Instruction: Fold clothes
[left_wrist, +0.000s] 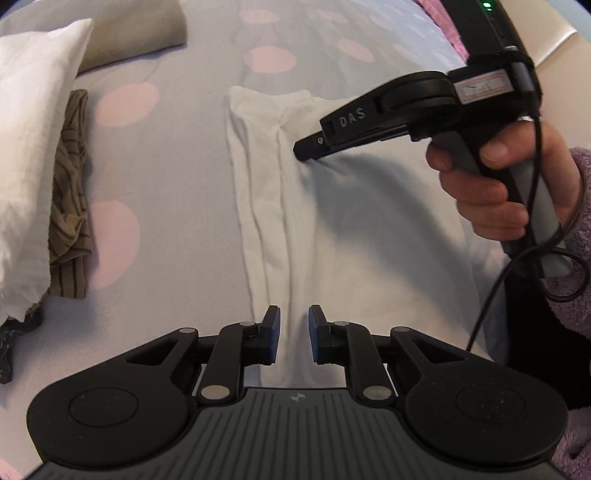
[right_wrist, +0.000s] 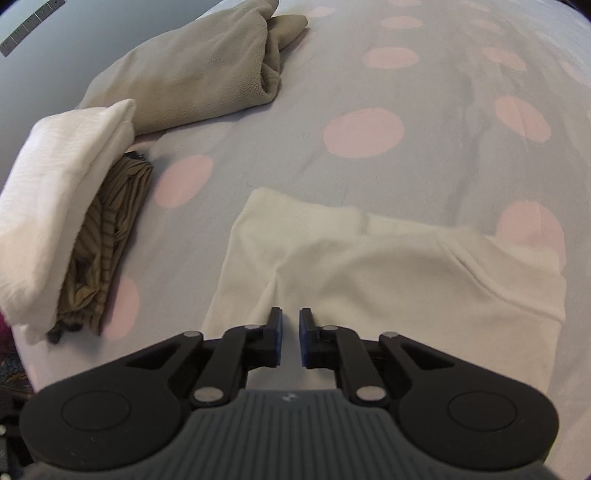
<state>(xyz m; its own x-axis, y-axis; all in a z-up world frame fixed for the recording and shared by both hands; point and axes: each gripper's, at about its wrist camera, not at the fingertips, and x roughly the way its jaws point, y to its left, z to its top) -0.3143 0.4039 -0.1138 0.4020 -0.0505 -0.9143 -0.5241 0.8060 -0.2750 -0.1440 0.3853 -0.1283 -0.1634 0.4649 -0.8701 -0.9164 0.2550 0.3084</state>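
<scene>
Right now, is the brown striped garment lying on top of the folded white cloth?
No. The brown striped garment lies underneath the folded white cloth, which rests over it on the spotted bedsheet.

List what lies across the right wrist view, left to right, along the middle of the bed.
White folded cloth → brown striped garment → pink dot on the sheet → cream garment.

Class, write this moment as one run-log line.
stage: folding | item: white garment flat on bed | left gripper: open, empty | right gripper: open, empty
</scene>
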